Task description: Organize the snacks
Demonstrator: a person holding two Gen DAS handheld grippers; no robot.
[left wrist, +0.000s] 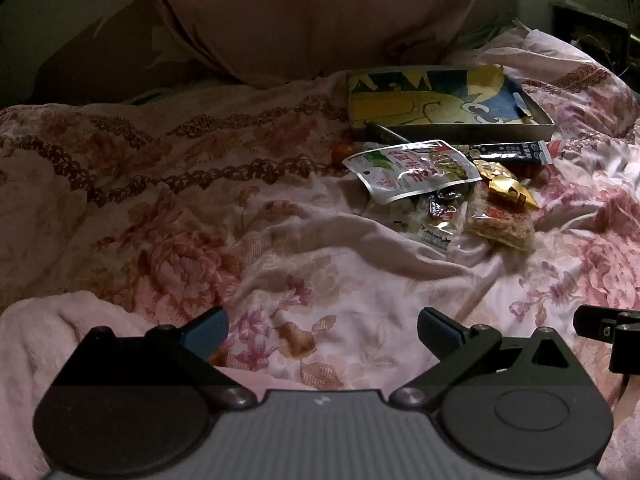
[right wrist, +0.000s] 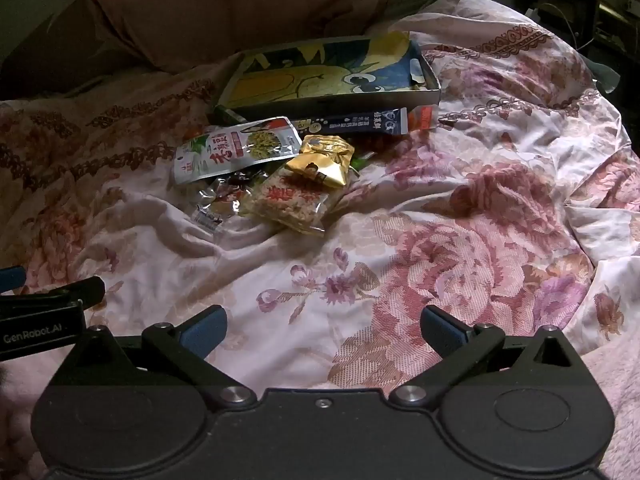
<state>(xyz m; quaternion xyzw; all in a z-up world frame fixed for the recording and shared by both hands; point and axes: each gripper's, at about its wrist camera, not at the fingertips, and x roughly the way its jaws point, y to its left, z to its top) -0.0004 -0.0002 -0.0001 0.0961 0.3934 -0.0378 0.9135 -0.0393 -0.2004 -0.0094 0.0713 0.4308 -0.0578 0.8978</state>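
Observation:
A pile of snack packets lies on a floral bedspread (left wrist: 200, 200): a white and green pouch (left wrist: 412, 170) (right wrist: 236, 150), a gold packet (left wrist: 508, 188) (right wrist: 322, 162), a clear packet of puffed rice (left wrist: 504, 226) (right wrist: 288, 204), a small clear packet (left wrist: 438, 216) (right wrist: 218, 200) and a long dark blue stick packet (left wrist: 512, 151) (right wrist: 360, 124). Behind them lies a shallow open box (left wrist: 448, 128) (right wrist: 336, 104) lined with a yellow and blue cartoon sheet. My left gripper (left wrist: 322, 332) is open and empty, well short of the pile. My right gripper (right wrist: 322, 328) is open and empty, also short of it.
A large pink pillow (left wrist: 300, 12) leans behind the box. A fluffy pink blanket (left wrist: 60, 320) lies at the near left. Dark furniture (right wrist: 580, 12) stands at the far right. The right gripper's body (left wrist: 608, 332) shows at the left wrist view's right edge.

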